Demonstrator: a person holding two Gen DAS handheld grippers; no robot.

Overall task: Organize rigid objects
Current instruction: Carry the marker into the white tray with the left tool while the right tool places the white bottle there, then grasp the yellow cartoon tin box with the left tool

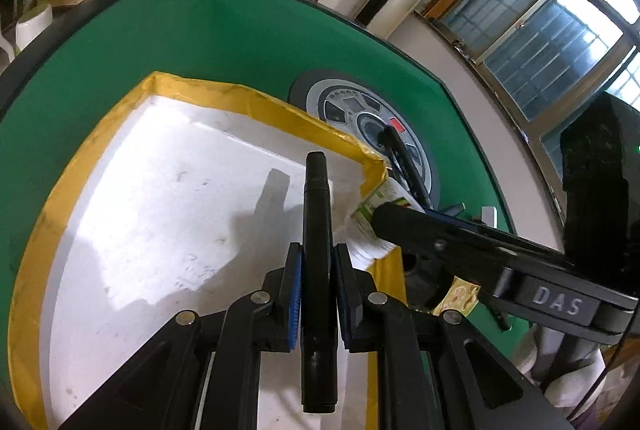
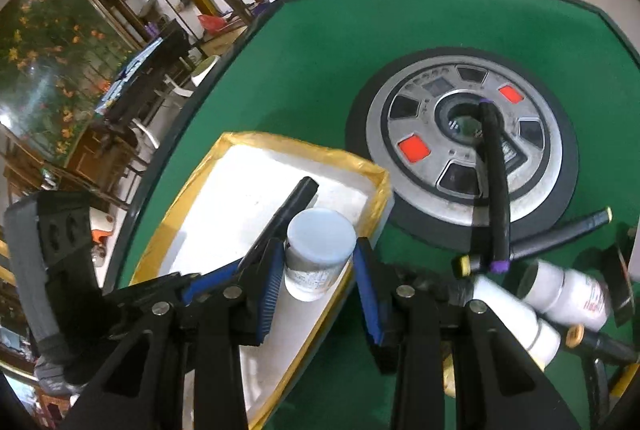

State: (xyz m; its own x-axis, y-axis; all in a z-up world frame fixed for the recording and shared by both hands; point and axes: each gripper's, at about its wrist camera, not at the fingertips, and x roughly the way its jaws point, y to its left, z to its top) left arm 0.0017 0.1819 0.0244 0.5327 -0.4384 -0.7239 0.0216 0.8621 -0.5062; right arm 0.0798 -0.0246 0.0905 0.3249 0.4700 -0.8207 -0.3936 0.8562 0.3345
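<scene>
Green felt table, left tongs clamping black marker — right tongs gripping white bottle

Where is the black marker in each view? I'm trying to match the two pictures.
Left wrist view: black marker stands centre frame, clamped in the left tool, over the white tray.
Right wrist view: black marker slants left of centre, behind the white bottle.
Shared landmark: the tray's yellow rim.
</scene>
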